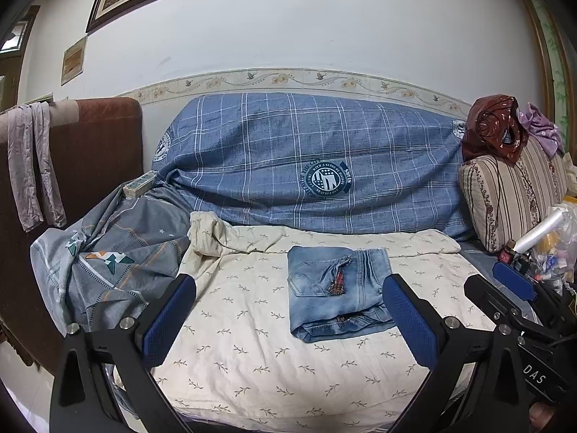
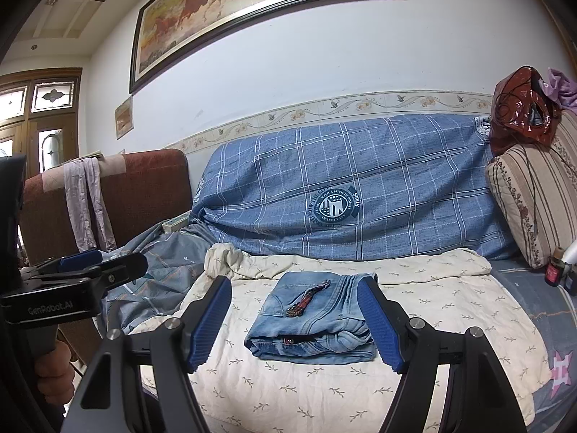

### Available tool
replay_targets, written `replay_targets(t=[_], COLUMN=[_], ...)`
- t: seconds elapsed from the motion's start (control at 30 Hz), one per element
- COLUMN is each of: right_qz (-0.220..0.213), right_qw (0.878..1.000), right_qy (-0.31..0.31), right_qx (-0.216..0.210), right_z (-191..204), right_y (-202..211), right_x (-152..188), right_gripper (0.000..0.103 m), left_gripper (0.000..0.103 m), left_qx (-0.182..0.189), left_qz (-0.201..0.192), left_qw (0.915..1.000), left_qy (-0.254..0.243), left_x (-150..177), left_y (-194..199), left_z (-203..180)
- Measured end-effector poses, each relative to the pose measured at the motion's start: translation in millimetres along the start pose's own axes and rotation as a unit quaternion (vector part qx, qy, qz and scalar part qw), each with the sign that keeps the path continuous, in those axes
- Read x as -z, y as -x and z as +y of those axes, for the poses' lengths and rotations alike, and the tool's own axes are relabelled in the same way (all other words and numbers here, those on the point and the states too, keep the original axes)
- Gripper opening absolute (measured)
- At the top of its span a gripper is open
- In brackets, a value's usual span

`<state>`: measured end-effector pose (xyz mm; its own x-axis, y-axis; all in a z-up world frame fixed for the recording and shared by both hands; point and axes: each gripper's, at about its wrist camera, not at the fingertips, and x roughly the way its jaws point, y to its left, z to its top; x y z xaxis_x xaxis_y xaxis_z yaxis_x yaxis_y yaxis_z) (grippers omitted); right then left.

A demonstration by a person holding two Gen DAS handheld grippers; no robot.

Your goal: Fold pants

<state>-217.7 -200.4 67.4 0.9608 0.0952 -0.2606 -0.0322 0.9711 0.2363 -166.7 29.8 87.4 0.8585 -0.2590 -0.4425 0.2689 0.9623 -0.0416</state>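
- The white wall [image 1: 288, 36] fills the back of both views, with a flowered border strip along it and a framed horse painting [image 2: 252, 3] hanging high.
- A sofa runs across the room; its backrest is draped in a blue checked sheet [image 1: 288, 151] that carries a round dark badge.
- A cream sheet [image 1: 252, 342] printed with small sprigs covers the seat, bunched up at its back left corner.
- A grey patterned blanket [image 1: 108, 259] lies crumpled at the left end of the seat, just beside the cream sheet.
- A brown armchair [image 1: 90, 137] stands to the left, with a pale purple cloth [image 1: 32, 166] hung over its back.
- A striped cushion [image 1: 512, 195] leans at the right end, with a shiny red-brown bag [image 1: 494, 126] on top of it.
- The pants [image 1: 339, 292], faded blue jeans, sit folded into a compact stack in the middle of the cream sheet, with a small red plaid trim on the top layer.
- The left claw [image 1: 288, 321] hangs released, its blue pads spread wide on either side of the pants without touching them.
- The right claw [image 2: 299, 324] is likewise released and holds nothing; the pants lie on the seat beyond its parted pads.
- A hand [image 2: 54, 371] grips the handle of the left claw at the edge of the right view.
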Motion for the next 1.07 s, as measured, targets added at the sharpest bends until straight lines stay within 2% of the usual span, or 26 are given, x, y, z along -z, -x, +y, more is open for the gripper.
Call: replay_targets(t=[0.37, 0.6, 0.9, 1.07], right_qz=[0.007, 0.021, 0.031, 0.041], right_qw=[1.0, 1.0, 0.999, 0.999], right_qy=[0.004, 0.009, 0.014, 0.017], right_qx=[0.002, 0.008, 0.002, -0.001], right_z=[2, 3, 8, 6], right_y=[-4, -16, -29, -37], right_x=[4, 8, 12, 14], right_gripper=[0.075, 0.075, 0.075, 0.075], left_gripper=[0.103, 0.103, 0.103, 0.103], left_qx=[0.004, 0.004, 0.009, 0.013], left_qz=[0.002, 0.021, 0.014, 0.024], left_qw=[1.0, 0.9997, 0.9996, 0.9993], left_qy=[0.004, 0.01, 0.022, 0.027], left_x=[2, 8, 10, 13], left_y=[-3, -22, -28, -38], left_z=[2, 8, 18, 20])
